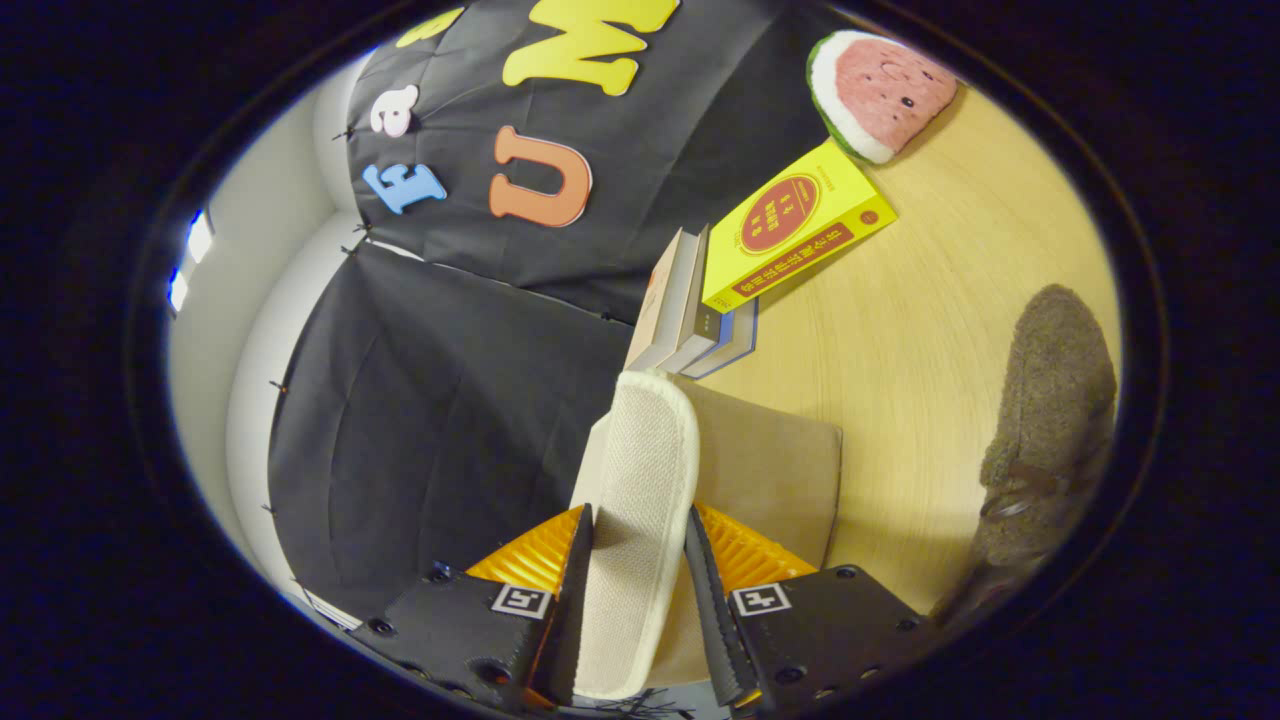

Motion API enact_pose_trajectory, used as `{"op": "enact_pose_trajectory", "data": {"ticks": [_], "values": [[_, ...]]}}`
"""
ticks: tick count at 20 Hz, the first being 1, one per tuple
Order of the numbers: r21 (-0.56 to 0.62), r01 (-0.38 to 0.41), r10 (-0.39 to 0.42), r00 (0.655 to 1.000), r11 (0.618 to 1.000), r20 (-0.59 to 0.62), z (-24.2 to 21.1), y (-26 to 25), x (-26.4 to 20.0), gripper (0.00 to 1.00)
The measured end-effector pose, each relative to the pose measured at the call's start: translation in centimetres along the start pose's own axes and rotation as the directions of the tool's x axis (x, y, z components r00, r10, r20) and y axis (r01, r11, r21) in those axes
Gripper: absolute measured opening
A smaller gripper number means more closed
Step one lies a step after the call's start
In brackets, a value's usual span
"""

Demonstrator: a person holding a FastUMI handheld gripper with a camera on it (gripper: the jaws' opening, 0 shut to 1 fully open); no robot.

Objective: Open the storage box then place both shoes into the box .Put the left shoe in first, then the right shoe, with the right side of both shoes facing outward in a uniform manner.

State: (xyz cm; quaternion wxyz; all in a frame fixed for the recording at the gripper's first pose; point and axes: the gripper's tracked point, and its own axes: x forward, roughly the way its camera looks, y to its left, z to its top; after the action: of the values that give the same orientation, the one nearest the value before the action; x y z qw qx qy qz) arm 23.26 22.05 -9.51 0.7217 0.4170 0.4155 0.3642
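- Your tool point(637, 560) is clamped on a cream shoe point(640, 500), both fingers pressing its sides, the mesh-textured sole facing the camera and its end reaching ahead of the fingertips.
- Just behind the shoe you have a tan flat surface point(770, 470); you cannot tell from here whether it is the storage box.
- The second shoe point(1050, 430), a brown fuzzy one, lies on the wooden tabletop point(930, 330), well apart from the one you hold.
- Beyond the fingers, a few books point(690, 305) stand together with a yellow book point(795, 225) leaning on them.
- Further on lies a watermelon plush point(880, 95).
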Motion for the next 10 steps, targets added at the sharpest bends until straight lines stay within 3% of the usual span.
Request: {"op": "enact_pose_trajectory", "data": {"ticks": [4, 6, 7, 10], "values": [[0.003, 0.035, -0.035, 0.999, 0.999, 0.003, 0.7, 0.2, -0.7, 0.22], [0.011, -0.061, 0.061, 0.997, 0.998, 0.048, 1.9, 3.1, -1.6, 0.11], [-0.017, -0.062, 0.063, 0.997, 0.998, 0.044, 1.8, 3.7, -1.6, 0.0], [-0.062, -0.052, 0.055, 0.997, 0.997, 0.046, 2.0, 5.4, -1.9, 0.01]]}}
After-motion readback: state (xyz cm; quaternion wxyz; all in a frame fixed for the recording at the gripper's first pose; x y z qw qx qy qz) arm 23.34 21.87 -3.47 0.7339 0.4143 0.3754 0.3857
